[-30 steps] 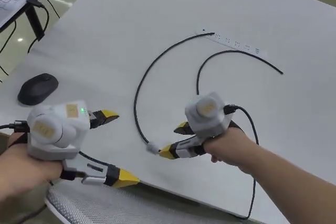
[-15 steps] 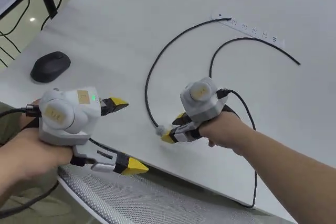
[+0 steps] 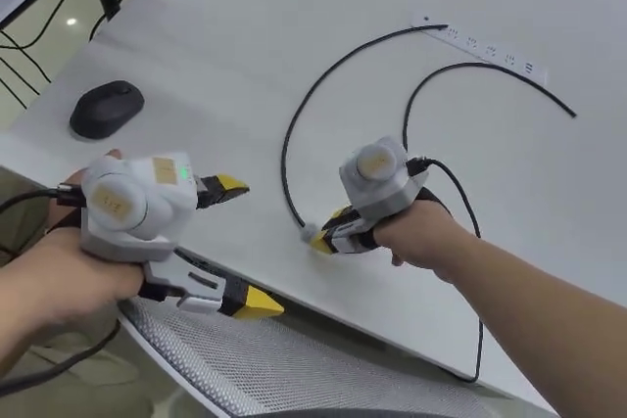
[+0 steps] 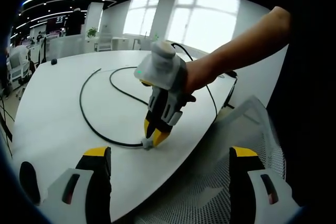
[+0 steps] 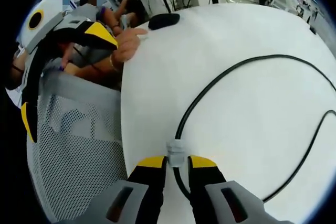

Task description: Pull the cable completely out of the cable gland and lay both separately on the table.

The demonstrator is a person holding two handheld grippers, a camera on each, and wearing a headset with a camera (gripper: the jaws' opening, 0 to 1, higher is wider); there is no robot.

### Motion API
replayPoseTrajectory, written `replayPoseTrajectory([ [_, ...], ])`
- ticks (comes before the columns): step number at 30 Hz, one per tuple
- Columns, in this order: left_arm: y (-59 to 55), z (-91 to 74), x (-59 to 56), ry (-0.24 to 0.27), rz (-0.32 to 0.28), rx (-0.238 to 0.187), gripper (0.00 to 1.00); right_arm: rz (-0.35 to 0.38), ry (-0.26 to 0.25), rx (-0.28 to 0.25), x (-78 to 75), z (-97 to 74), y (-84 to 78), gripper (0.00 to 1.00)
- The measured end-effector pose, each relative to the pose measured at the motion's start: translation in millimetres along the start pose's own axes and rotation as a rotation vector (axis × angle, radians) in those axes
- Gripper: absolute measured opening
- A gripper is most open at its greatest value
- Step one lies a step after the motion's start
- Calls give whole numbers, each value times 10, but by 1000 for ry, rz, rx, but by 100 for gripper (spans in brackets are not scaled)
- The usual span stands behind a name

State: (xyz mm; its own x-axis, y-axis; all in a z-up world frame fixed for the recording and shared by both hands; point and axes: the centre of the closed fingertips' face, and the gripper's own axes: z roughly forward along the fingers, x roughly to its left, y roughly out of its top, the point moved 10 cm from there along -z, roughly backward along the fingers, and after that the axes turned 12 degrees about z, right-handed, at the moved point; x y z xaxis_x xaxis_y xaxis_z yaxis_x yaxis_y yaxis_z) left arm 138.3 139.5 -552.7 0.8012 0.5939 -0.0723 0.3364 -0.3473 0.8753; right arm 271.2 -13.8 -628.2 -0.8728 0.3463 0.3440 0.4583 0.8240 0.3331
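Gland (image 5: 176, 152) lies at the right tongs' (image 5: 177, 162) tips, cable (image 3: 285, 149) threading between them, pinch unclear; spread left tongs (image 3: 245, 243) stand farther off.

White table (image 3: 245, 36), mesh chair (image 3: 230, 364) (grey), bright windows (image 4: 205, 19) behind.

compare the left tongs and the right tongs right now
The left tongs are spread wide and empty; the right tongs are closed on the black cable just behind the cable gland. The left tongs straddle the table edge, while the right tongs are tipped down onto its top. Both have yellow tips.
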Motion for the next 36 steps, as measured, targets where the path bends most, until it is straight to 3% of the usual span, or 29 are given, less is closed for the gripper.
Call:
replayPoseTrajectory([
  [11, -13, -35, -31, -2, -3, 5, 92, 40, 12, 0, 6, 30, 6, 9],
  [18, 22, -18, 27, -8, 6, 11, 89, -65, -31, -4, 141, -103, 14, 6],
  [28, 255, 130, 143, -63, 51, 1, 86, -110, -44, -19, 178, -425, -34, 6],
  [36, 500, 307, 216, -107, 94, -18, 81, -168, -70, -57, 280, -796, -37, 6],
])
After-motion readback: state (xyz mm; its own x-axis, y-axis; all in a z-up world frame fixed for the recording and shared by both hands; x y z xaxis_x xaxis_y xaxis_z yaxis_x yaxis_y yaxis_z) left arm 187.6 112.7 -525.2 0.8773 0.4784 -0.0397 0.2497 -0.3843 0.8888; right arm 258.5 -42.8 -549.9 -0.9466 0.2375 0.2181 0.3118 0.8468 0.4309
